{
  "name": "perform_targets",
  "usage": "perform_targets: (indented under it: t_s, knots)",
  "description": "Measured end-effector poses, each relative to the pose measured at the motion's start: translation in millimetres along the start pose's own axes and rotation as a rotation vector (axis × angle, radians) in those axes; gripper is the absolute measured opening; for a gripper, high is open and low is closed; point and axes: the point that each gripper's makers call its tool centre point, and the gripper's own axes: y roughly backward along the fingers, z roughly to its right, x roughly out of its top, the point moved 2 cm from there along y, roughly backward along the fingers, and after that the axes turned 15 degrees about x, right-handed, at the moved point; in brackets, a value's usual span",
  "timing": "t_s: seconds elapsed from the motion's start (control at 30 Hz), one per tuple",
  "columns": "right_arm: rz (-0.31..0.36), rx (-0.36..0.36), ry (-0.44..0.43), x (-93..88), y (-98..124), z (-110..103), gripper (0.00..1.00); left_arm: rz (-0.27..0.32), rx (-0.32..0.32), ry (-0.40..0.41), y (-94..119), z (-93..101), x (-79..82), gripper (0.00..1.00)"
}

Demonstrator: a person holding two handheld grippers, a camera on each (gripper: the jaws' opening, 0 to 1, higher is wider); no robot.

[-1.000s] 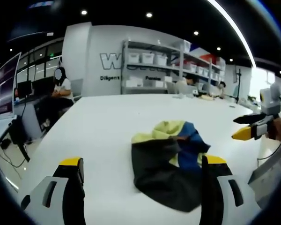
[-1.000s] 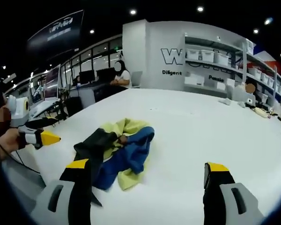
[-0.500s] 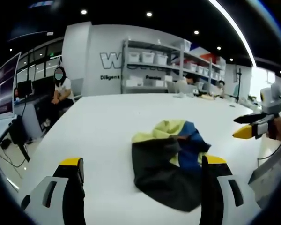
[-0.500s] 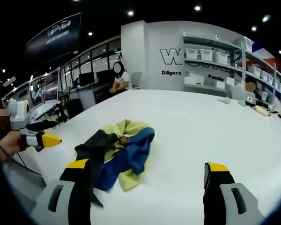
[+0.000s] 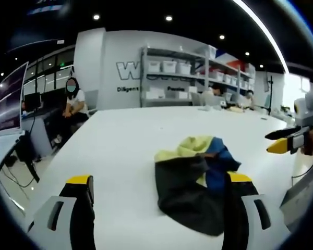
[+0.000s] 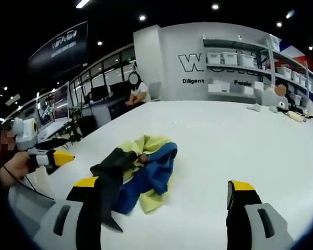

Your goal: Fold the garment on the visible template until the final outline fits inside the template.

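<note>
White table [image 5: 120, 151] bears a crumpled garment [image 5: 195, 179]; each hand-held gripper gapes wide, empty.

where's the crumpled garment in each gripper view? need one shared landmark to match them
Left gripper view: the garment lies right of centre on the white table, its black part nearest, beside the left gripper's right-hand jaw.
Right gripper view: the garment lies left of centre, its black part by the right gripper's left-hand jaw.
Shared landmark: the shelving with white bins against the lettered back wall.
</note>
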Motion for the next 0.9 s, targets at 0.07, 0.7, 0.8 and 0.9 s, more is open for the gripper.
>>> perform_targets:
  t_s: [0.07,0.7,0.8,0.9]
  knots:
    - [-0.024,0.009,0.039,0.0,-1.0,-1.4,0.99,-0.005,-0.006,-0.011,0.2,0.7,-1.1,0.98]
    - [-0.023,0.134,0.192,32.3,-32.2,-5.6,0.87,-0.039,-0.146,-0.201,-20.0,33.0,6.5,0.84]
    - [-0.013,0.171,0.195,37.4,-42.0,-10.9,0.85,-0.051,-0.165,-0.205,-26.1,38.1,4.4,0.82]
    - [-0.046,0.177,0.231,36.2,-50.1,-10.5,0.80,-0.072,-0.179,-0.227,-31.3,42.5,0.1,0.80]
